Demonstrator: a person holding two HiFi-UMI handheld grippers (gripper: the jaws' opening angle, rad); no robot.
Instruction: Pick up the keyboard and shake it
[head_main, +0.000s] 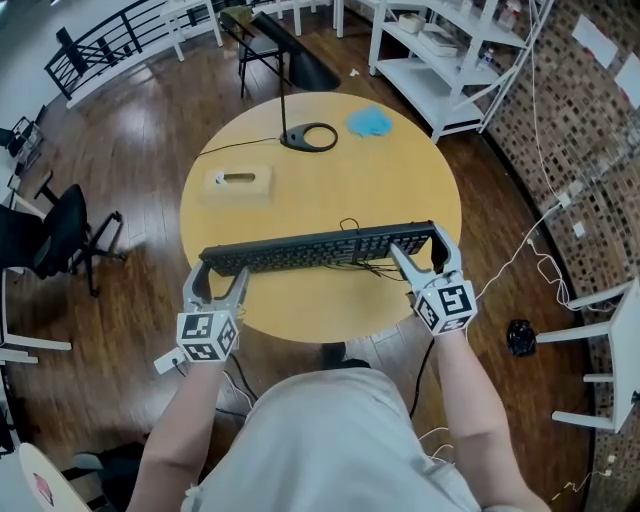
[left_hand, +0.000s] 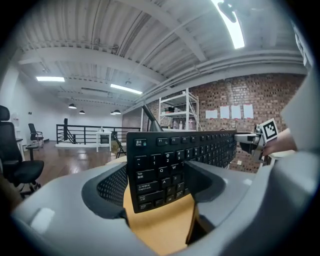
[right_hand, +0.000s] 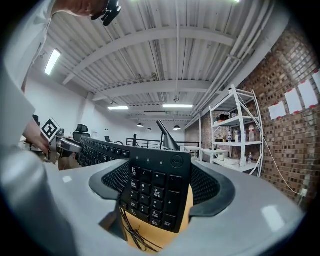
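the keyboard (head_main: 320, 248) hangs crosswise over the near half of the round wooden worktop (head_main: 330, 180), held at both ends. the left claw (head_main: 220, 272) is clenched on its left end, the esc and tab keys showing between the jaws in the left gripper view. the right claw (head_main: 420, 245) is clenched on the right end, over the number pad. in both gripper views the key face is turned towards the cameras, so the board is tilted up on edge; whether its far edge touches the worktop cannot be told. its thin black cable (head_main: 365, 268) loops loosely under the right part.

far left on the worktop lies a pale tissue box (head_main: 238, 182) with a slot in its top; what is in it cannot be seen. at the far edge sit a black ring-shaped lamp base (head_main: 310, 136) and, just right of it, a crumpled blue cloth (head_main: 370, 122). white shelving (head_main: 440, 60) stands far right, carrying small items too small to tell.
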